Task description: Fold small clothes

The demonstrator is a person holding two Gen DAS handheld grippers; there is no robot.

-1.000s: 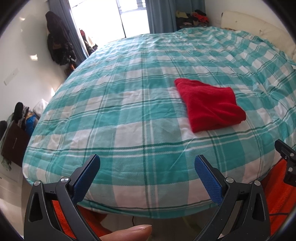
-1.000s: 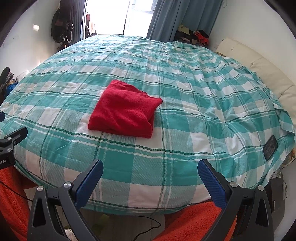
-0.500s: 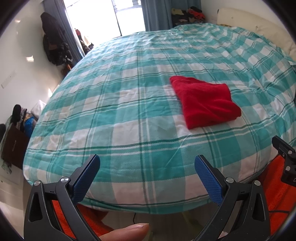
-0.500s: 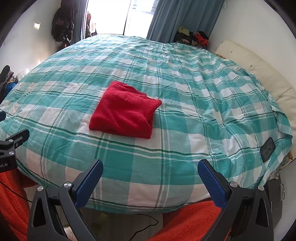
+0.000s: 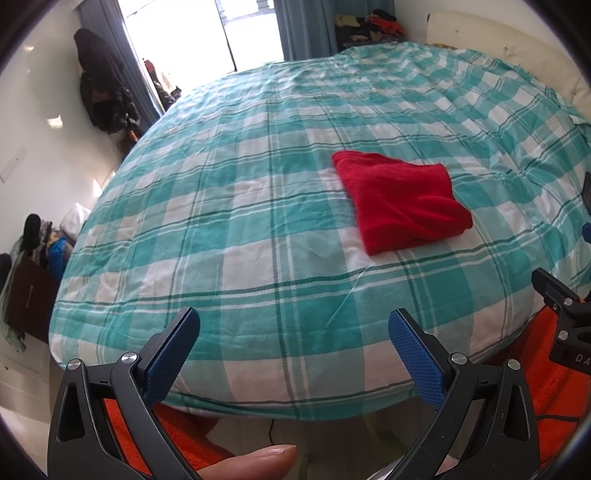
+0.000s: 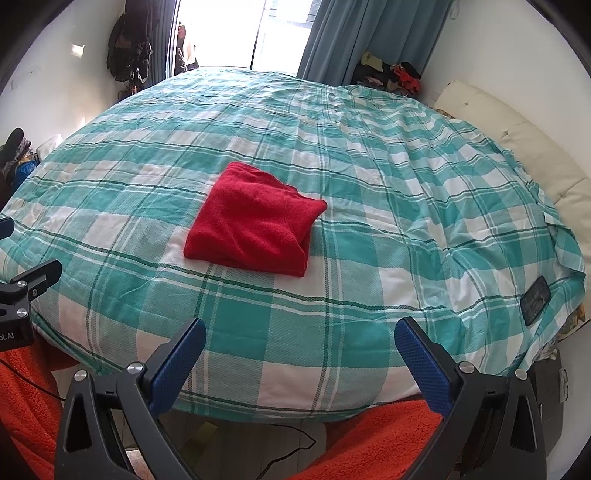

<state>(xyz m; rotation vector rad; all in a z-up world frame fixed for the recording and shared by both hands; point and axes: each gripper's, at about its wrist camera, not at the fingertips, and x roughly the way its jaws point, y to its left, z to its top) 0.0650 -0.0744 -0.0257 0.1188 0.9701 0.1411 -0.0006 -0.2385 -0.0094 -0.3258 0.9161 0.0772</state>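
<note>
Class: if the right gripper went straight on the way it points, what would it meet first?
Probably the checked bedspread just ahead of the open right gripper; the red cloth lies farther on. Depth is uncertain.

A folded red fleece garment [image 6: 255,225] lies on the teal-and-white checked bed cover [image 6: 332,155], in the middle of the right wrist frame and right of centre in the left wrist frame [image 5: 399,201]. A cream cushion [image 6: 532,155] sits at the right edge, beyond the cover. Blue curtains [image 6: 343,33] hang at upper centre, with a pile of mixed clothes [image 6: 391,75] just below them. A small dark flat device [image 6: 535,300] lies on the cover at lower right.
</note>
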